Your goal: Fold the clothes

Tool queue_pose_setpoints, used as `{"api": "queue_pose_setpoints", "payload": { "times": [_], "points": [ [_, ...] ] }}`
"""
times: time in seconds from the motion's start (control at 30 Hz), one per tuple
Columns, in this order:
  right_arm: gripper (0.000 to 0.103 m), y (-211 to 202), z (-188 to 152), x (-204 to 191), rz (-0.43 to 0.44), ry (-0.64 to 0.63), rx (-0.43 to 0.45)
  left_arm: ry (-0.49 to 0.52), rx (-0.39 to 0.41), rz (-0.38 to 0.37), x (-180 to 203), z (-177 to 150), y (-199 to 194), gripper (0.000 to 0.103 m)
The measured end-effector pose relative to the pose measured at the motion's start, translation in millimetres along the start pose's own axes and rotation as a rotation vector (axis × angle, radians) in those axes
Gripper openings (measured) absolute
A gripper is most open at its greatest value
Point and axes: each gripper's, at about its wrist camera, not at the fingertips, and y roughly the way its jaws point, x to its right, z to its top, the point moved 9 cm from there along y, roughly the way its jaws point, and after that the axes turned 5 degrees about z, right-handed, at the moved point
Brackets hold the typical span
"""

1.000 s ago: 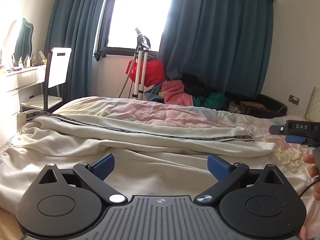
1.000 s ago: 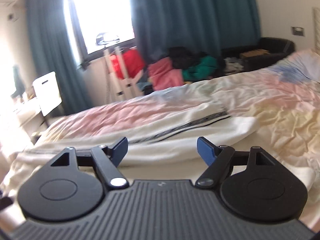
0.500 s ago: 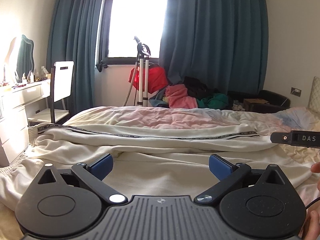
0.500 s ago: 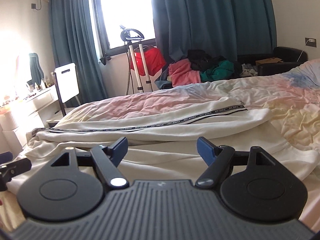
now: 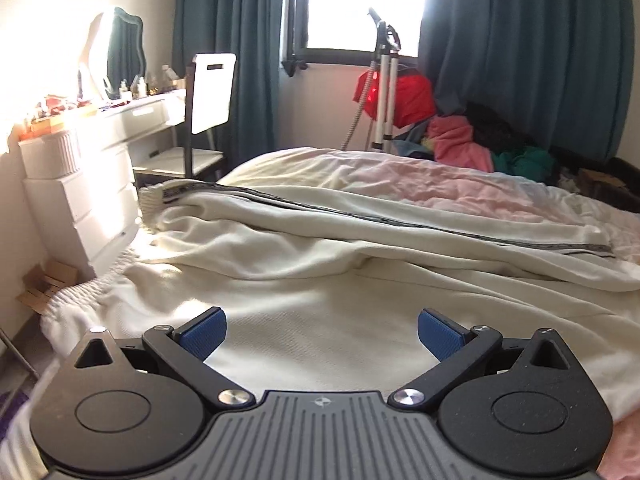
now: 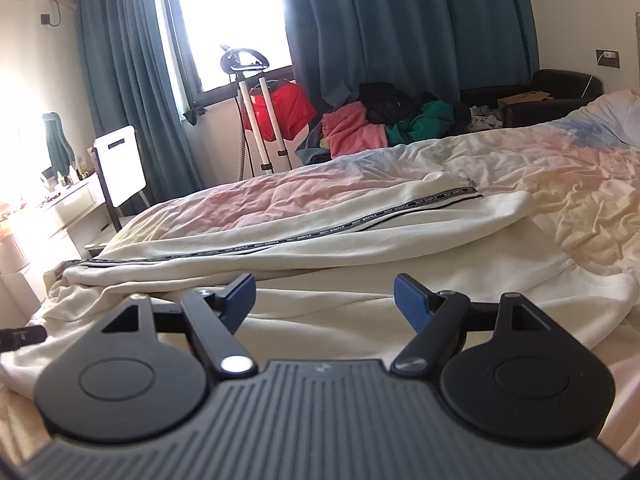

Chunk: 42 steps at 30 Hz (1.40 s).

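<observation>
A pair of cream trousers [image 5: 360, 240] lies spread across the bed [image 5: 460, 184], its long axis running left to right across both views. The waistband end points left, toward the white dresser [image 5: 80, 184], and the leg cuffs point right, toward the head of the bed. One leg is laid over the other, with a black printed stripe [image 6: 360, 222] running along its side seam from end to end (the lettering is readable only in the right wrist view). The near leg spreads flat beneath both tools.

The left claw [image 5: 320, 334] hangs over the near cream cloth, its blue pads wide apart with nothing between them but fabric below; whether the pads touch the cloth is hard to judge from this angle. The right claw [image 6: 324, 300] likewise stands open and holds nothing, poised over the same leg further right.

Compared with a second ago, the left wrist view has swung leftward: the dresser, mirror [image 5: 116, 52] and white chair [image 5: 212, 92] now fill the left side, and the other tool that showed at the right edge is gone from sight. The right wrist view has sharpened from blur and sits a little lower, while the trousers lie as they did.
</observation>
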Motion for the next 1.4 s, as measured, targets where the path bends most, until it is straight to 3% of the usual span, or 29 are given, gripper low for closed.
{"api": "queue_pose_setpoints", "payload": {
  "times": [0.1, 0.27, 0.33, 0.43, 0.7, 0.8, 0.9, 1.03, 1.23, 1.4],
  "points": [
    [0.078, 2.5, -0.5, 4.8, -0.008, 0.022, -0.012, 0.015, -0.012, 0.04, -26.8, 11.5, 4.4, 0.103],
    [0.078, 7.3, -2.7, 9.8, -0.032, 0.042, -0.035, -0.051, -0.051, 0.067, -78.6, 5.4, 5.4, 0.102],
    [0.078, 10.0, -4.2, 11.0, -0.041, 0.046, -0.049, -0.168, 0.04, 0.148, -105.3, 4.7, -9.2, 0.103],
    [0.078, 13.4, -6.2, 12.4, -0.056, 0.049, -0.066, -0.268, 0.087, 0.144, -121.9, 6.6, -21.2, 0.103],
    [0.078, 18.7, -10.6, 20.1, -0.095, 0.071, -0.099, -0.376, -0.055, 0.158, -142.8, -11.6, -3.9, 0.103],
    [0.078, 16.4, -9.9, 22.4, -0.102, 0.076, -0.094, -0.462, -0.069, 0.235, -165.7, -20.0, -7.1, 0.103],
    [0.078, 17.4, -10.4, 25.5, -0.11, 0.091, -0.101, -0.599, -0.116, 0.255, -190.6, -33.7, -7.2, 0.103],
    [0.078, 17.6, -11.4, 27.6, -0.111, 0.105, -0.108, -0.77, -0.212, 0.203, -206.8, -55.0, 2.4, 0.103],
    [0.078, 17.3, -10.5, 28.6, -0.104, 0.118, -0.107, -1.053, -0.342, -0.067, -194.5, -83.9, 27.4, 0.103],
    [0.078, 20.0, -12.7, 30.9, -0.103, 0.133, -0.122, -1.147, -0.354, -0.152, -194.8, -91.2, 29.5, 0.103]
  ]
}}
